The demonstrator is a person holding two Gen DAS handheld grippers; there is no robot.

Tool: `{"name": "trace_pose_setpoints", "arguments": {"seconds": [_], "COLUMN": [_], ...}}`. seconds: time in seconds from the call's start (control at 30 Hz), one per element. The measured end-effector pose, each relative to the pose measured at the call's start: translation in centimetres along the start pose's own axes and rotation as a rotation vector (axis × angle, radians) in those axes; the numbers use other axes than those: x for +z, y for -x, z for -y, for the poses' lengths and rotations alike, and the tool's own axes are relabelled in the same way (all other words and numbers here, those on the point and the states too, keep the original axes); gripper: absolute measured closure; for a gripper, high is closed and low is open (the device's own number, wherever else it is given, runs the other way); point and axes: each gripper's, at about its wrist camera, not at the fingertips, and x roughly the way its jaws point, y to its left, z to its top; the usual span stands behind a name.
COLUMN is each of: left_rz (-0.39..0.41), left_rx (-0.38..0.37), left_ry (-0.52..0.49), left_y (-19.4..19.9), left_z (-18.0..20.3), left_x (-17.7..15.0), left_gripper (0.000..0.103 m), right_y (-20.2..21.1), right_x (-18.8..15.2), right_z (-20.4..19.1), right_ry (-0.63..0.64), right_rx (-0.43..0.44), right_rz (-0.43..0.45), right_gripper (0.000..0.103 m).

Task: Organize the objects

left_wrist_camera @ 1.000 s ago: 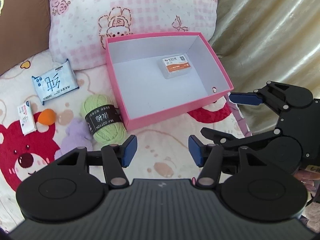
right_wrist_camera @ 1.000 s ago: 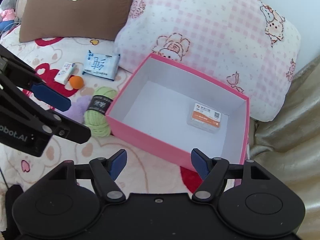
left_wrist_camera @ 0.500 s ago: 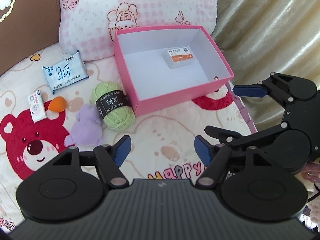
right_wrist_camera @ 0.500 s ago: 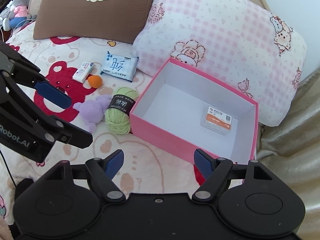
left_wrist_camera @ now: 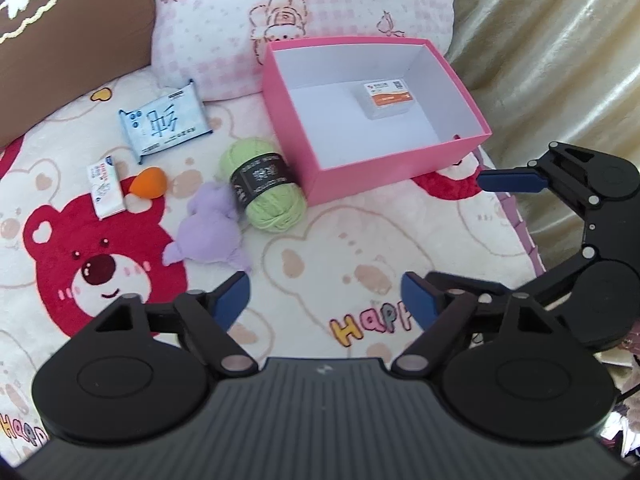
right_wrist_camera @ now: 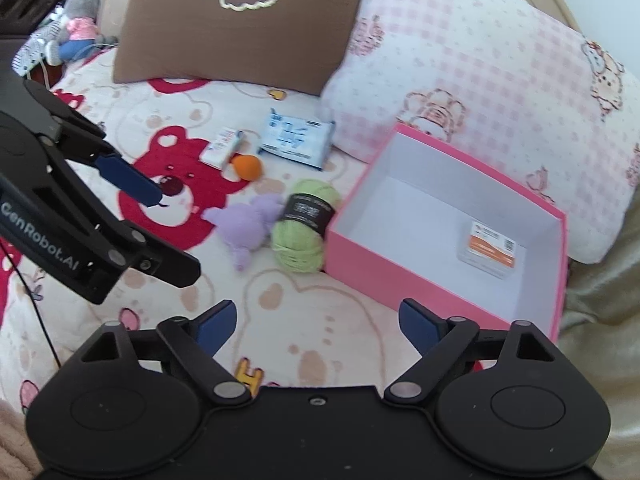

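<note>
From the left wrist view, the left gripper (left_wrist_camera: 324, 294) hangs over the bear-print blanket (left_wrist_camera: 320, 248), its jaws just been opening and now wide apart with nothing between them. Far ahead sits the pink box (left_wrist_camera: 384, 168), a small orange-labelled case (left_wrist_camera: 387, 95) lying inside near its far right corner. Touching the box's left wall is the green yarn ball (left_wrist_camera: 264, 186), with the purple plush (left_wrist_camera: 212, 228) right against it. Further left lie the orange sponge (left_wrist_camera: 149, 183), a small white packet (left_wrist_camera: 105, 186) and the blue tissue pack (left_wrist_camera: 165, 123). The right gripper (left_wrist_camera: 452, 232) shows at the right edge.

Over to the right wrist view: the right gripper (right_wrist_camera: 316, 322) has also just been opening, fingers spread, empty. The pink box (right_wrist_camera: 404, 276) lies far right, the yarn (right_wrist_camera: 302, 226) at its left corner, and the left gripper (right_wrist_camera: 160, 232) at the left.
</note>
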Motion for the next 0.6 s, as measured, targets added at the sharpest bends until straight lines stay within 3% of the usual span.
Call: {"name": "trace_pose_setpoints", "arguments": {"seconds": [0.2, 0.47, 0.6], "left_rz": [0.013, 0.054, 0.094], "left_rx": [0.056, -0.011, 0.025], "left_ry": [0.012, 0.069, 0.070], "left_y": [-0.3, -0.8, -1.1], "left_z": [-2.0, -5.0, -6.6], "left_x": [-1.1, -2.1, -2.4], "left_gripper": [0.013, 0.013, 0.012], "right_y": [-0.7, -1.3, -1.9], "right_x": [0.0, 0.1, 0.4], "right_z": [-2.1, -4.8, -5.9], "right_ry": [0.044, 0.049, 0.071], "right_rx": [0.055, 0.151, 0.192], "right_rz": [0.060, 0.154, 0.196], "right_gripper": [0.011, 0.011, 0.011]}}
